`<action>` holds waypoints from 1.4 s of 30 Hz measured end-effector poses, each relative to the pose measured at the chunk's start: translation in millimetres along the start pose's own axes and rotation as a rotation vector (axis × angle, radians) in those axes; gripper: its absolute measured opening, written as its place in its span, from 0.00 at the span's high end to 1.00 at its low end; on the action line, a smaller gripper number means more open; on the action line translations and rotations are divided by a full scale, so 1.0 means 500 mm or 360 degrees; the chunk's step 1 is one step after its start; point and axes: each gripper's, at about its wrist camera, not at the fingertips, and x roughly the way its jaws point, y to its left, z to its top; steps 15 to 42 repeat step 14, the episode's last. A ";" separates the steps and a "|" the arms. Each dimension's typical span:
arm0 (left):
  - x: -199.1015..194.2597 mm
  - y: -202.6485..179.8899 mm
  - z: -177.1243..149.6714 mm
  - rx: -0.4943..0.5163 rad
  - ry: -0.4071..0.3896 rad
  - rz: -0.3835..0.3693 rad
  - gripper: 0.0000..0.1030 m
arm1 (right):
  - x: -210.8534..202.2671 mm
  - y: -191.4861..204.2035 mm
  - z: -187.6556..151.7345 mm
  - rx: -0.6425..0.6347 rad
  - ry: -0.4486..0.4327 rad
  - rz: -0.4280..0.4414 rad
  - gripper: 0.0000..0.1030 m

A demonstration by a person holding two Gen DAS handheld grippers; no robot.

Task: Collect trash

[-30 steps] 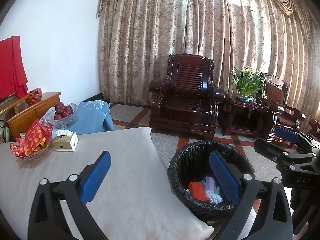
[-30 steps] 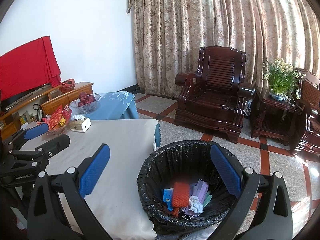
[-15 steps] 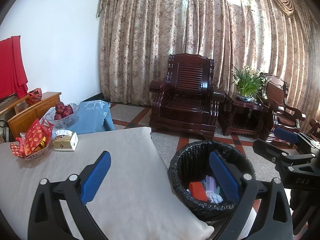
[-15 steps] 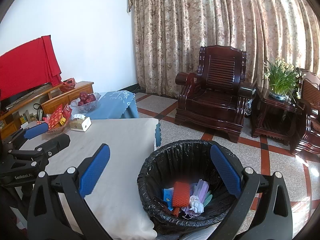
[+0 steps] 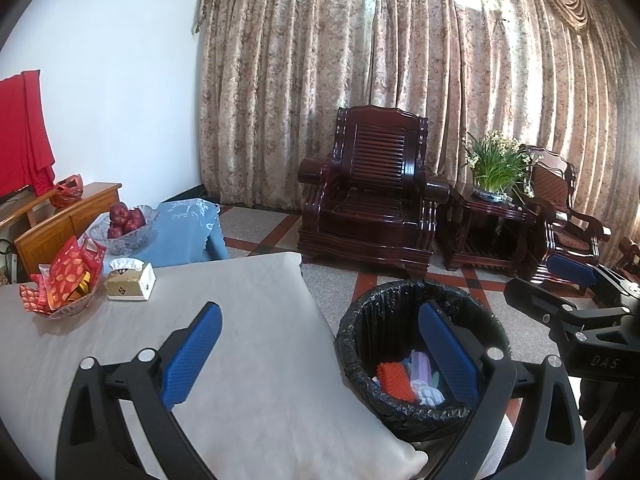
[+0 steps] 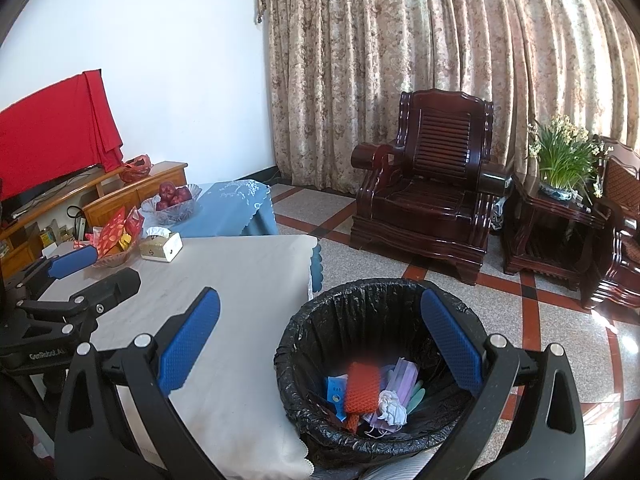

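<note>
Both tools, left (image 5: 320,344) and right (image 6: 320,340), are held spread and empty over the bin (image 6: 380,364), whose trash (image 6: 372,394) (masks, tissue, red mesh) is judged light, soft, best pinched mid-bundle.

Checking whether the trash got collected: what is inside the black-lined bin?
Inside the bin: an orange mesh piece, a blue packet, purple masks, crumpled white tissue. Anything beneath them is hidden.
</note>
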 end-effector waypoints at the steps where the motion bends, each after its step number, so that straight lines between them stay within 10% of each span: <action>1: 0.000 -0.003 -0.003 0.0000 -0.0001 0.0003 0.06 | 0.001 -0.001 -0.001 -0.0001 0.0001 0.0001 0.05; 42: 0.005 -0.003 -0.009 -0.0002 0.0010 0.0008 0.06 | 0.007 0.000 -0.004 -0.0003 0.0004 0.0007 0.05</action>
